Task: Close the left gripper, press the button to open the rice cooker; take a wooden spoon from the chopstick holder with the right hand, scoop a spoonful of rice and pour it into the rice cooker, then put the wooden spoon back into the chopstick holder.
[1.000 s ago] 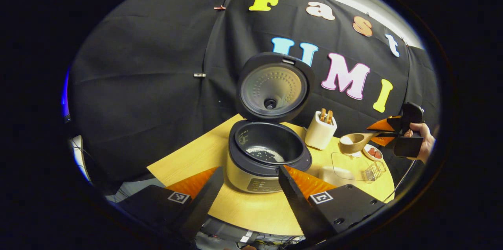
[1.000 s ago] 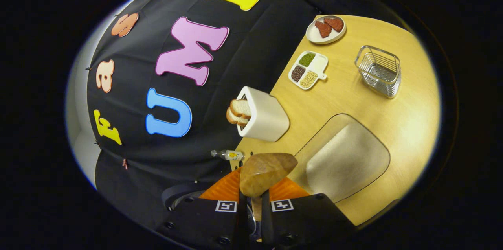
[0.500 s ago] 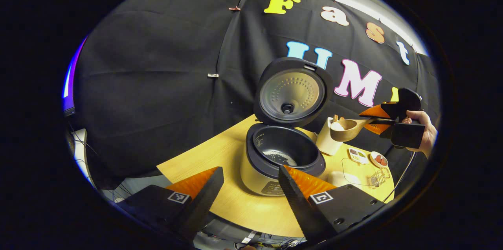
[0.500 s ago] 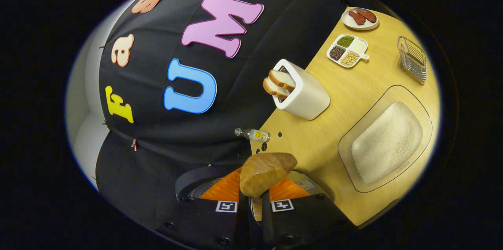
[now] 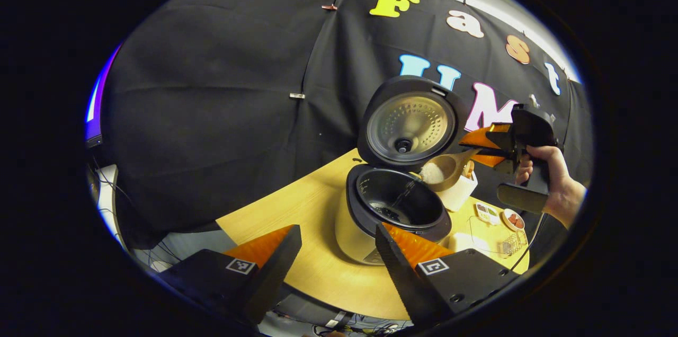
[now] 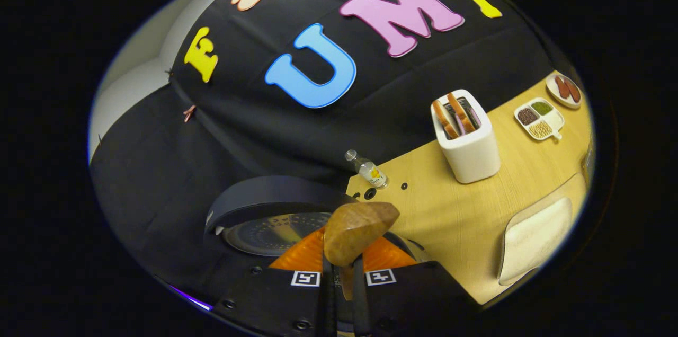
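The right gripper (image 6: 342, 273) pinches the wooden spoon (image 5: 444, 170), tipped above the open rice cooker (image 5: 394, 207), spilling rice; the left gripper (image 5: 338, 252) hovers spread before it.

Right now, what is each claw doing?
Left claw: open, holding nothing.
Right claw: closed on the wooden spoon, tipped over the rice cooker.

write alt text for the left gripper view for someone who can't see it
A right gripper held in a hand tips a wooden spoon of white rice over the open round rice cooker, and rice streams into its dark inner pot. The lid stands upright against the black cloth wall. The left gripper hangs open over the yellow wooden table.
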